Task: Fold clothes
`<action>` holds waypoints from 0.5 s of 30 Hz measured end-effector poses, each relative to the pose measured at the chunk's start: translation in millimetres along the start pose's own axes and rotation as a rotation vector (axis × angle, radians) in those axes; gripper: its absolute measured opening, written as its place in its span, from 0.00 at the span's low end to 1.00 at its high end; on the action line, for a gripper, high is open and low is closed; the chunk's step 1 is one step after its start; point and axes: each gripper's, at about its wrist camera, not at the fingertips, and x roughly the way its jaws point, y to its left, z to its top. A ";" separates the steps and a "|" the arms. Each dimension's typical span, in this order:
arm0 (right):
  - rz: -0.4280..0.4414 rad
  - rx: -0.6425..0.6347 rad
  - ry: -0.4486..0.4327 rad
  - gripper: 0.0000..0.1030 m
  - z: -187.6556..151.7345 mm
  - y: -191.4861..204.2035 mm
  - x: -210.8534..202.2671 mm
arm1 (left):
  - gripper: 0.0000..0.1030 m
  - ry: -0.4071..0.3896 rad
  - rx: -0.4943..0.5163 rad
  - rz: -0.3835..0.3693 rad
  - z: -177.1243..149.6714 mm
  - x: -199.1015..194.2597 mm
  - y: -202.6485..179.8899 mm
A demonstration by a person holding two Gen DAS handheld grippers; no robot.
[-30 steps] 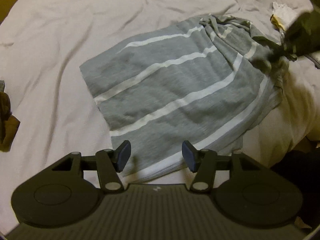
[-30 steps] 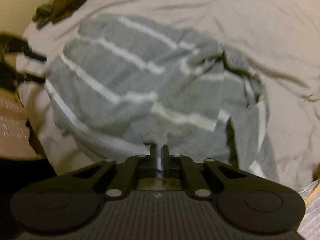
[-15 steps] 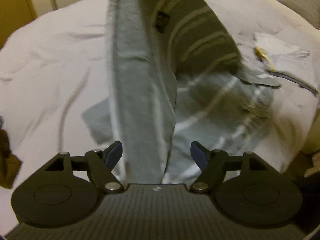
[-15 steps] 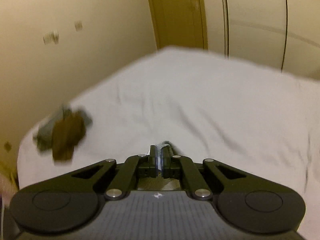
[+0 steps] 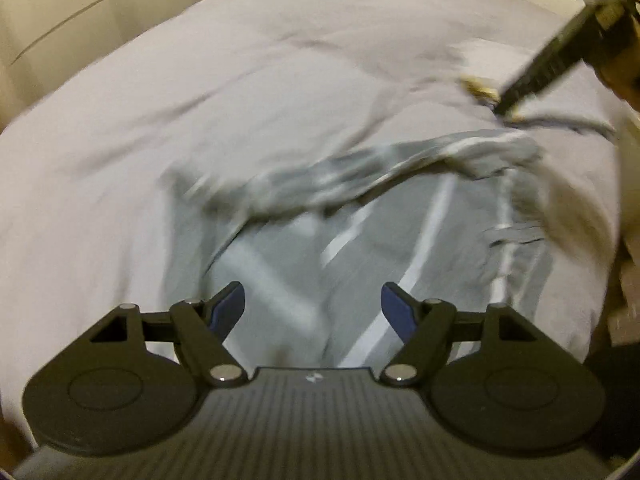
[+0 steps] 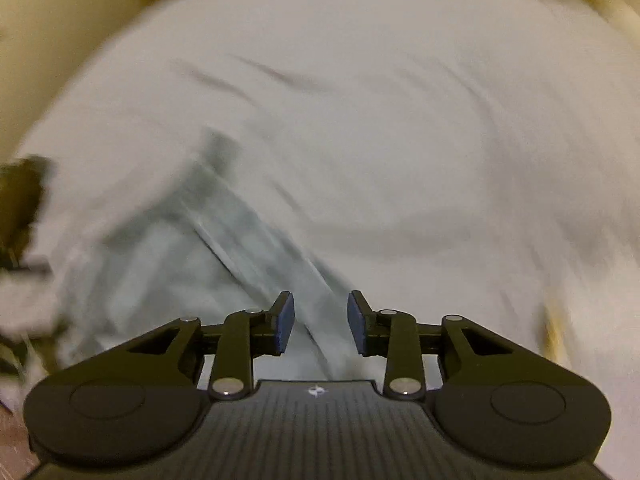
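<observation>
A grey shirt with white stripes (image 5: 400, 216) lies on the white bed (image 5: 200, 100), its far part bunched into a blurred ridge. My left gripper (image 5: 312, 304) hovers over its near part, open, with nothing between the pads. In the left wrist view the right gripper (image 5: 504, 108) reaches down at the upper right, just past the shirt's far edge. In the right wrist view the right gripper (image 6: 320, 328) has its jaws opening; the blurred shirt (image 6: 192, 248) lies below and left of them, and no cloth is pinched.
A dark garment (image 6: 20, 196) sits at the bed's left edge in the right wrist view. Small yellowish cloth (image 5: 478, 88) lies by the right gripper's tip. Pale wall and cupboard doors (image 5: 60, 8) stand beyond the bed.
The right gripper lifted the shirt's part, swung it over, then came down and let it go. The left gripper opened wider and shifted over the shirt. The shirt dropped back onto the bed.
</observation>
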 end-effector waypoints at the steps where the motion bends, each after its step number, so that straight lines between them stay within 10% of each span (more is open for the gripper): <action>1: -0.026 0.056 0.023 0.35 -21.2 -11.9 -3.0 | 0.69 -0.016 0.071 -0.032 12.9 9.6 -7.1; 15: -0.015 0.466 0.064 0.49 -162.8 -72.3 -8.7 | 0.69 0.007 0.873 -0.347 131.1 176.9 -163.6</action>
